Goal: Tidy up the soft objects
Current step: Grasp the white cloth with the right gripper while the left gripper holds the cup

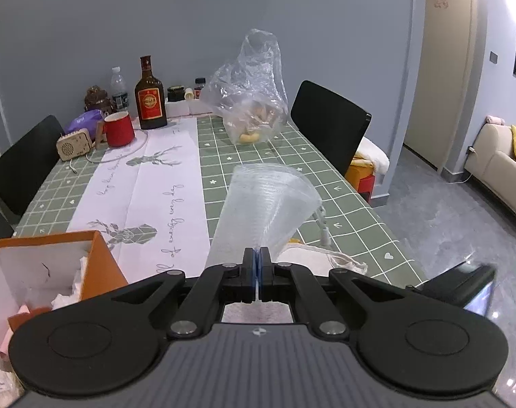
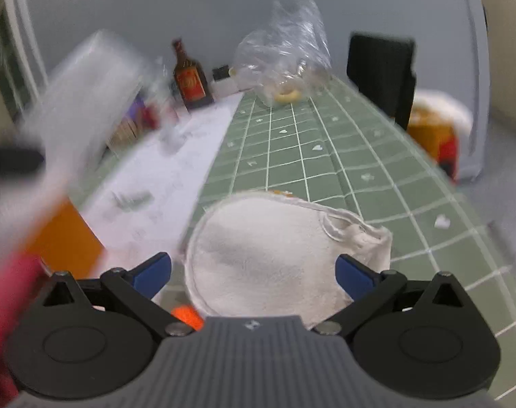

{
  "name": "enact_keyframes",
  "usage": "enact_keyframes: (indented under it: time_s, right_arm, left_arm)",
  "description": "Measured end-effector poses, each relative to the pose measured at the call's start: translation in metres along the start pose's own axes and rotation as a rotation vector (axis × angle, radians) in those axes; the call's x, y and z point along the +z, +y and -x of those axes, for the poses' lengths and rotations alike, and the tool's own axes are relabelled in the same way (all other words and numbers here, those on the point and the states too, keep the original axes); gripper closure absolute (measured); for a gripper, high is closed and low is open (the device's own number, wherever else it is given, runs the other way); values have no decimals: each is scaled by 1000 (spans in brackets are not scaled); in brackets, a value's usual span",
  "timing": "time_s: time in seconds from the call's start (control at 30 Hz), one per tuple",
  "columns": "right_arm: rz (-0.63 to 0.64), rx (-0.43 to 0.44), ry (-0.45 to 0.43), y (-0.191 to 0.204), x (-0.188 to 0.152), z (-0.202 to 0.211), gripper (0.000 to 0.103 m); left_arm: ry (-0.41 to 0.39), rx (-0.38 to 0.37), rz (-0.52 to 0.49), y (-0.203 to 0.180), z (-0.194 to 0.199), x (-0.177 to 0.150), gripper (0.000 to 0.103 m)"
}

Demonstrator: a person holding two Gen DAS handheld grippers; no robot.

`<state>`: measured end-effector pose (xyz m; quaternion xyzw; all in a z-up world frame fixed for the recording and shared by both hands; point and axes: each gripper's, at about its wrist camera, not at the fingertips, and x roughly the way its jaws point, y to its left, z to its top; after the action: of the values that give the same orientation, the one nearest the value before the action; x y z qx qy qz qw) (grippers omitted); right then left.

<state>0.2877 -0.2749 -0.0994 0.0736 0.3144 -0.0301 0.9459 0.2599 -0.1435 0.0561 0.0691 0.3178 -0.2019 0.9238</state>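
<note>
The tabletop (image 1: pixel 292 156) is covered in a green cloth with a white grid and small white hearts and arrows, and a white runner (image 1: pixel 149 187) printed with grey geometric deer lies along it. Script lettering runs down the runner; only scattered words such as "every day" can be made out. A blue-grey wall stands behind, black chairs (image 1: pixel 329 122) sit at both long sides, and to the right grey glossy floor tiles lead past a doorway to a beige sofa (image 1: pixel 496 166) with a yellow cushion.

At the far end stand a brown bottle (image 1: pixel 150 97) with a red label whose characters are too small to read, a clear water bottle (image 1: pixel 118 90), a red mug (image 1: pixel 119 129) and a small beige speaker box (image 1: pixel 73 144). A crumpled clear plastic bag (image 1: pixel 251 91) with pale contents rises near the centre.

The left hand-held gripper (image 1: pixel 256 261) is closed, its blue pads pinching the edge of a ribbed translucent plastic sheet (image 1: pixel 268 204) that fans upward above the tabletop. An orange cardboard box (image 1: pixel 50 268) with white paper inside sits at near left.

The right hand-held gripper (image 2: pixel 254 272) is spread wide and holds nothing; the white cloth pouch (image 2: pixel 275 255) lies on the green cloth between and just beyond its blue fingertips (image 2: pixel 354 277). The view's left side is blurred.
</note>
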Motion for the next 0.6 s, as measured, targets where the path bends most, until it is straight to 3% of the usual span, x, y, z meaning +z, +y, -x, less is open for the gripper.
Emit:
enact_keyframes:
  time_s: [0.07,0.17,0.3,0.5,0.57,0.6]
  right_arm:
    - [66,-75,6,12,-7,-7,3]
    - [-2,-110,33,2,-10,-13,3]
    - [-125,-52,71,-22,-11,-17,7]
    - [-130,-72,82,-29,-10,-12,52]
    - [-155,-95,89,-37,-8,-11,85]
    - [-184,-93,95,-45,-7,-11,89]
  left_arm:
    - [-11,4,0,3,5,0,102]
    - [-16,-10,10,7,10,-1,102]
    - [-13,-34,29,11,16,-4,102]
    - [-17,-55,13,10,24,-10,102]
    - [-19,-62,14,11,27,-12,102]
    - [-21,-68,13,11,28,-13,102]
